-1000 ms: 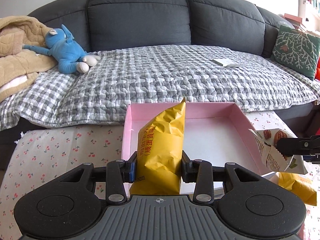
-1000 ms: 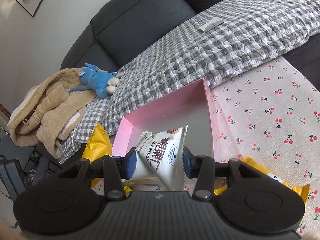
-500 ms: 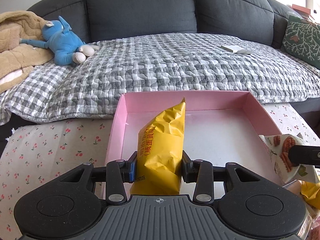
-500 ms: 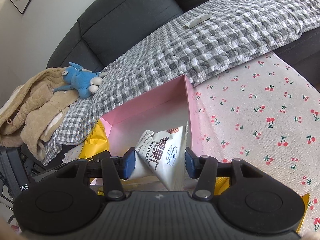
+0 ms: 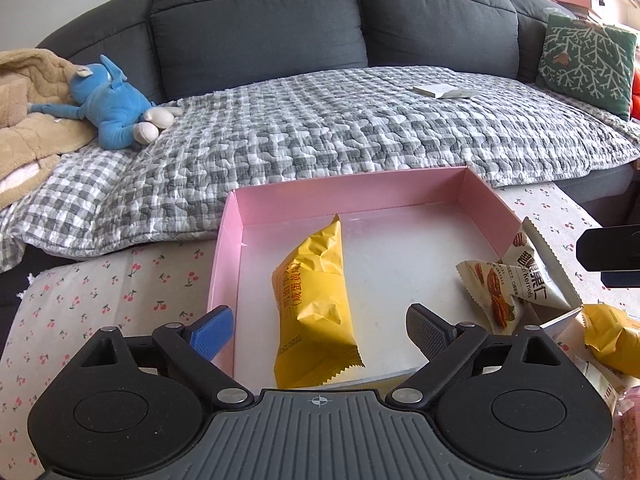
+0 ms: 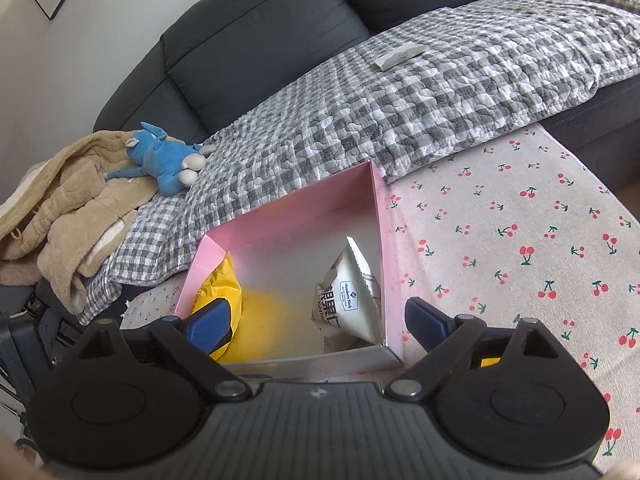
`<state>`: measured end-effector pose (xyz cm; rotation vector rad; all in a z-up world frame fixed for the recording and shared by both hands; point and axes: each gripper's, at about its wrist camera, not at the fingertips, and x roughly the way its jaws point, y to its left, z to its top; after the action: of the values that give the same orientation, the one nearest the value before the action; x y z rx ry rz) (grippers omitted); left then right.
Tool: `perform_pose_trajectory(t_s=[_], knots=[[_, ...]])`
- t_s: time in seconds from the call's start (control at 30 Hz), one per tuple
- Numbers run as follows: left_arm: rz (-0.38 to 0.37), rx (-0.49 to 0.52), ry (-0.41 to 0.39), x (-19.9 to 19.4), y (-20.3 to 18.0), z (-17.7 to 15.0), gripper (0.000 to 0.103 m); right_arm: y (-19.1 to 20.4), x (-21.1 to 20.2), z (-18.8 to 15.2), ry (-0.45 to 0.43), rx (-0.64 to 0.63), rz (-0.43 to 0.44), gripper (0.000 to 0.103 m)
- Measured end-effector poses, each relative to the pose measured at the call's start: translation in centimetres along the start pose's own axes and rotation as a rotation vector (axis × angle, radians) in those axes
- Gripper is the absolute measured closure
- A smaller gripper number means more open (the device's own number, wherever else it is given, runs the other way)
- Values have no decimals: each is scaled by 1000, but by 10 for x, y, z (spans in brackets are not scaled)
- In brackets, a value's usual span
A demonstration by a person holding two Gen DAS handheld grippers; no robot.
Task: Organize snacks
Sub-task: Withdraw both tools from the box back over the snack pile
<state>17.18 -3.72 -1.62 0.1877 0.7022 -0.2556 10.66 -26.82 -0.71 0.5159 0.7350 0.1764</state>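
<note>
A pink box (image 5: 230,240) stands on the cherry-print tablecloth by the sofa. A yellow snack packet (image 5: 316,308) lies on the box floor near its left side, and a white nut-kernel packet (image 5: 516,284) leans in the right near corner. My left gripper (image 5: 320,330) is open and empty, its fingers spread either side of the yellow packet at the box's near edge. My right gripper (image 6: 318,326) is open and empty above the near end of the box (image 6: 382,240), with the white packet (image 6: 348,300) and the yellow packet (image 6: 222,286) below it.
More yellow packets (image 5: 608,340) lie on the cloth right of the box. The grey sofa with a checked quilt (image 5: 340,128) stands behind, holding a blue plush toy (image 5: 112,108), a beige blanket (image 5: 28,112) and a green cushion (image 5: 584,64).
Both grippers have opened. The yellow packet has left the left gripper and the white packet the right gripper; both now lie in the pink box.
</note>
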Motion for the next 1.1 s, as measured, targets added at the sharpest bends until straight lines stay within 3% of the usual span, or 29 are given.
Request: perform_pose_trajectory(t_s=[0.33, 0.9, 1.1], knots=[[-46, -29, 4, -33, 12, -18, 3, 1, -21, -9, -2, -58, -19, 1], [-167, -96, 12, -78, 19, -69, 3, 17, -57, -41, -67, -252, -84, 0], [-203, -101, 16, -88, 20, -83, 3, 13, -64, -52, -79, -264, -82, 0]])
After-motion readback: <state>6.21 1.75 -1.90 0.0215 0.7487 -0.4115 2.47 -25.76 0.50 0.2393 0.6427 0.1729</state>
